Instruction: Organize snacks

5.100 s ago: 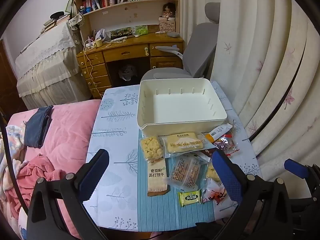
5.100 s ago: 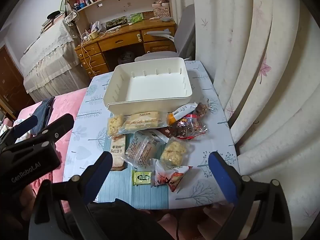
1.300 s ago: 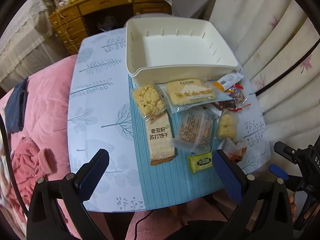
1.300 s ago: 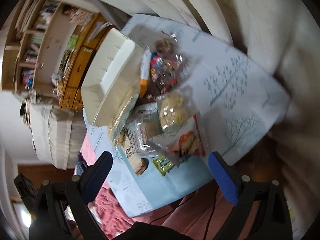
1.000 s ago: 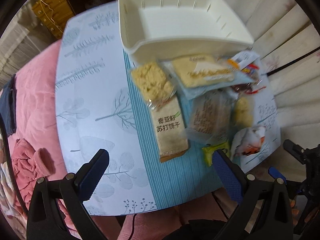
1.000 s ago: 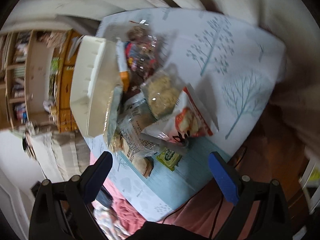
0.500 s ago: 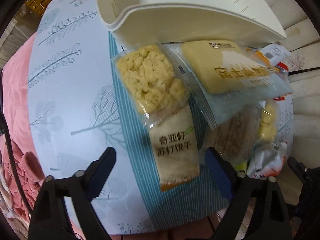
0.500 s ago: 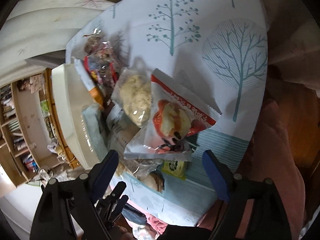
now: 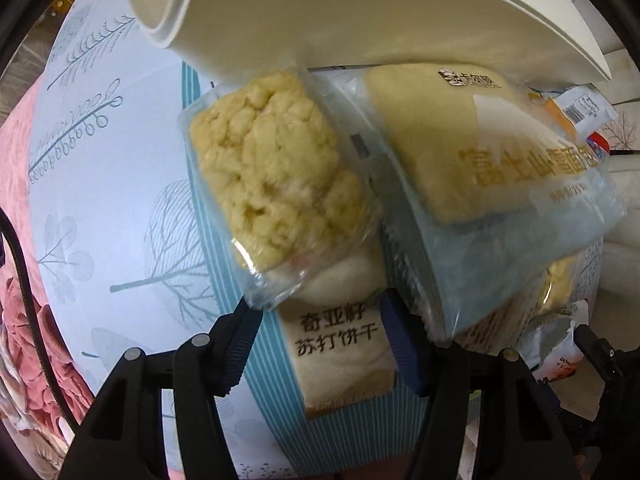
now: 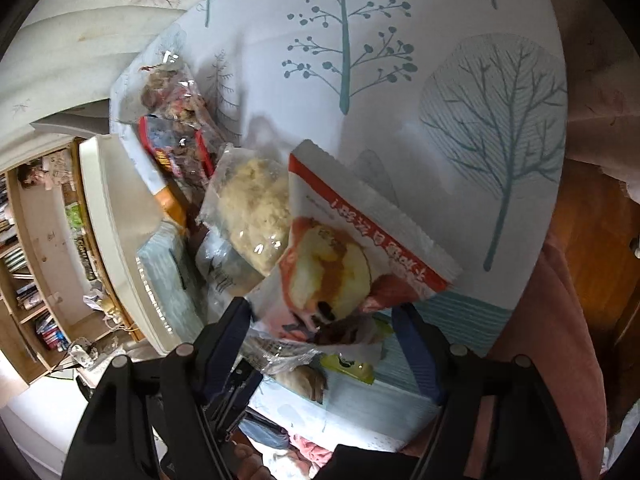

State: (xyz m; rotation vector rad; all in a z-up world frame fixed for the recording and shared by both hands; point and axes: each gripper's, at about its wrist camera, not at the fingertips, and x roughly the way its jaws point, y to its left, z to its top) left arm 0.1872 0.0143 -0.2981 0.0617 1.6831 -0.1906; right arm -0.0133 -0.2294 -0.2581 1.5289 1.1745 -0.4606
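Observation:
In the left wrist view my left gripper (image 9: 320, 344) is open, its fingers on either side of a white cracker pack (image 9: 340, 344) with black print. A clear bag of crumbly yellow cake (image 9: 272, 188) lies over the pack's far end, and a bread pack (image 9: 480, 152) lies to the right. The white bin (image 9: 360, 20) stands just beyond. In the right wrist view my right gripper (image 10: 324, 320) is open, its fingers on either side of a red and white bread packet (image 10: 352, 256). A second yellow cake bag (image 10: 252, 208) lies beside it.
A small green packet (image 10: 352, 364) lies under the right gripper. Red and clear sweet bags (image 10: 176, 120) lie by the bin (image 10: 112, 216). The tablecloth (image 10: 400, 80) ends close to the gripper. A pink bedspread (image 9: 24, 280) is to the left.
Both grippers have come down close to the snacks. The left has closed in around the cracker pack, the right around the red and white packet, and both jaws are narrower than before.

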